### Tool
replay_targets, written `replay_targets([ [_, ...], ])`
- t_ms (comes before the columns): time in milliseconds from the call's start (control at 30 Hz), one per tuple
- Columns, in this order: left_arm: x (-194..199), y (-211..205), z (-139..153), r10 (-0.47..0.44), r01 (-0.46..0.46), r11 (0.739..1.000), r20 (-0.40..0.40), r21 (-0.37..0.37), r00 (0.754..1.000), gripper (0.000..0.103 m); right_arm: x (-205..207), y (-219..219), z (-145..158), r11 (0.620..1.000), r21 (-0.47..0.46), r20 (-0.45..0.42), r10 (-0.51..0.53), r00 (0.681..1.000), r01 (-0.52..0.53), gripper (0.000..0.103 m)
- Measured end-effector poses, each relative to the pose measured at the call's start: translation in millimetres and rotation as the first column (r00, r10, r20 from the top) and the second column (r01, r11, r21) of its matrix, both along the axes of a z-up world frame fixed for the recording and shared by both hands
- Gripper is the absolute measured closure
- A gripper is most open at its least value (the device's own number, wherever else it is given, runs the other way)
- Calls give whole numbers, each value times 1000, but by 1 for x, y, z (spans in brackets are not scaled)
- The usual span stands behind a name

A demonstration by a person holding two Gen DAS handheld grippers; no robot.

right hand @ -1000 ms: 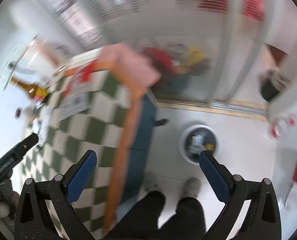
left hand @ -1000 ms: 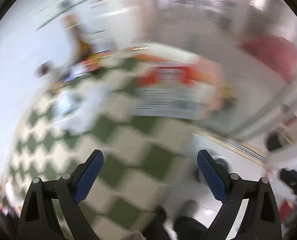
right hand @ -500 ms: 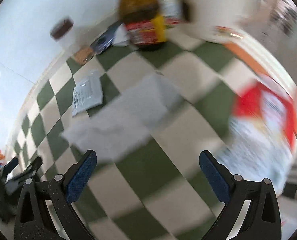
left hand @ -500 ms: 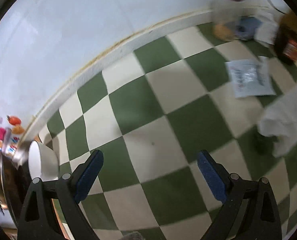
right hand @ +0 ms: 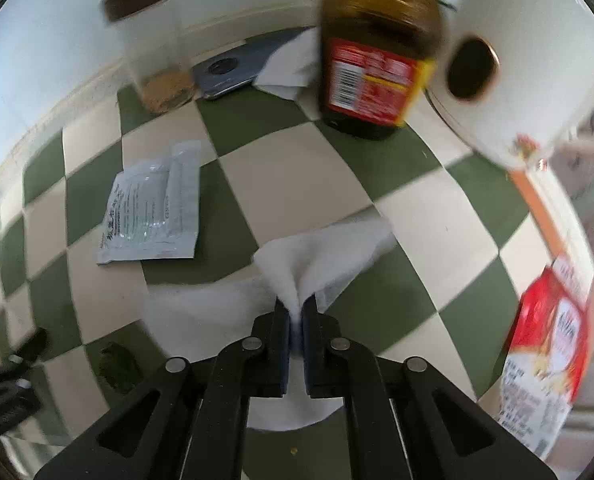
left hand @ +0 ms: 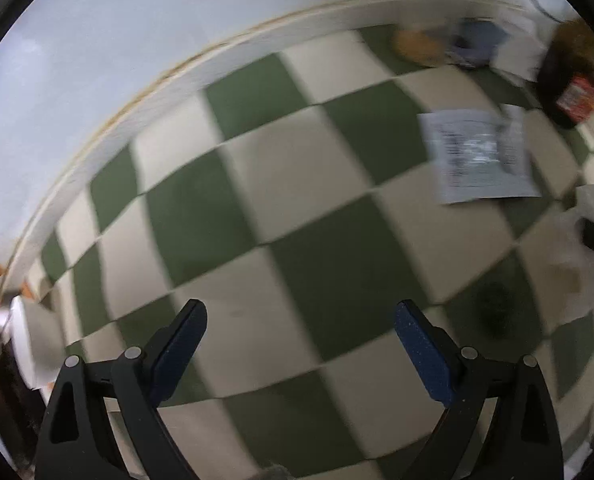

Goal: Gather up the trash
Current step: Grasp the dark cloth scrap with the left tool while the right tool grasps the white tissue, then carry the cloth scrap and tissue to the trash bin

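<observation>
In the right wrist view my right gripper (right hand: 295,312) is shut on a white paper tissue (right hand: 329,256), which bunches up between the pads on the green and cream checkered tabletop (right hand: 257,152). A flat white sachet (right hand: 153,212) lies to its left; the left wrist view shows that sachet (left hand: 477,156) at the right. My left gripper (left hand: 299,344) hangs open over bare checks with nothing between its fingers. The tissue (left hand: 573,264) lies at the right edge of the left wrist view, with a dark part of the right gripper on it.
A brown bottle with a red label (right hand: 373,52) stands behind the tissue, beside a glass jar (right hand: 153,44), a grey phone (right hand: 233,72) and a white roll (right hand: 517,64). A red and white packet (right hand: 545,352) lies at the right. A dark smear (right hand: 115,364) marks the cloth. A white cup (left hand: 33,340) sits far left.
Both grippers swung from the table's edge and the floor to over the tabletop. The right gripper's jaws went from wide open to shut on the tissue. The left gripper stayed open.
</observation>
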State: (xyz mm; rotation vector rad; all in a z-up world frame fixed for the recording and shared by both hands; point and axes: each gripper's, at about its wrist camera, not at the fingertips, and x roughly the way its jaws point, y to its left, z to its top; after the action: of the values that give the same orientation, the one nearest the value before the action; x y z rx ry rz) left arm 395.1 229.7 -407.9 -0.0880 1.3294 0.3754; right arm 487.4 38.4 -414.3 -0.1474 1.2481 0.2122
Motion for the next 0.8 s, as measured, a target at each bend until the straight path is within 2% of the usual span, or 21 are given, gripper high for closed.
replay_targets([
  [33,1,-4,1,-11,11,1000,7,-12,1000,7,1,-11,4,1000,6,14,-23,1000,23,98],
  [167,8,-30,3,-69,78,982,59,-169,996,8,6,-56,17,991,51,21,-122,992,121,98],
  [233,13,-42,1,-95,107,972,66,-210,993,8,6,-73,21,988,51,29,-151,988,149,98],
  [267,16,-49,-3,-115,126,968,67,-217,991,13,6,-80,22,986,48,31,-160,987,159,98],
  [300,18,-54,-6,-132,143,965,63,-218,989,21,5,-86,23,985,45,33,-167,985,166,98],
  [333,19,-57,-9,-144,152,964,54,-216,988,44,7,-94,24,984,45,35,-173,984,171,98],
  [367,20,-62,-12,-158,163,968,41,-190,987,49,7,-93,27,983,46,36,-178,983,176,98],
  [400,21,-65,-11,-174,180,968,46,-174,984,59,5,-98,29,981,50,38,-187,982,185,98],
  [433,20,-66,-10,-184,188,971,44,-149,982,78,3,-101,31,980,55,40,-193,980,191,98],
  [467,20,-65,-9,-189,194,969,45,-151,981,88,1,-105,33,978,62,43,-201,979,198,98],
  [533,18,-61,-8,-183,187,970,42,-153,982,89,-3,-115,41,974,83,50,-214,976,209,98],
  [633,12,-60,5,-190,196,975,64,-101,980,89,-9,-124,56,967,121,66,-233,970,224,98],
  [700,7,-57,18,-202,209,975,88,-76,975,89,-15,-129,68,962,149,81,-243,967,229,98],
  [800,2,-82,49,-234,239,971,135,-25,963,89,-26,-139,91,952,193,109,-263,959,239,98],
])
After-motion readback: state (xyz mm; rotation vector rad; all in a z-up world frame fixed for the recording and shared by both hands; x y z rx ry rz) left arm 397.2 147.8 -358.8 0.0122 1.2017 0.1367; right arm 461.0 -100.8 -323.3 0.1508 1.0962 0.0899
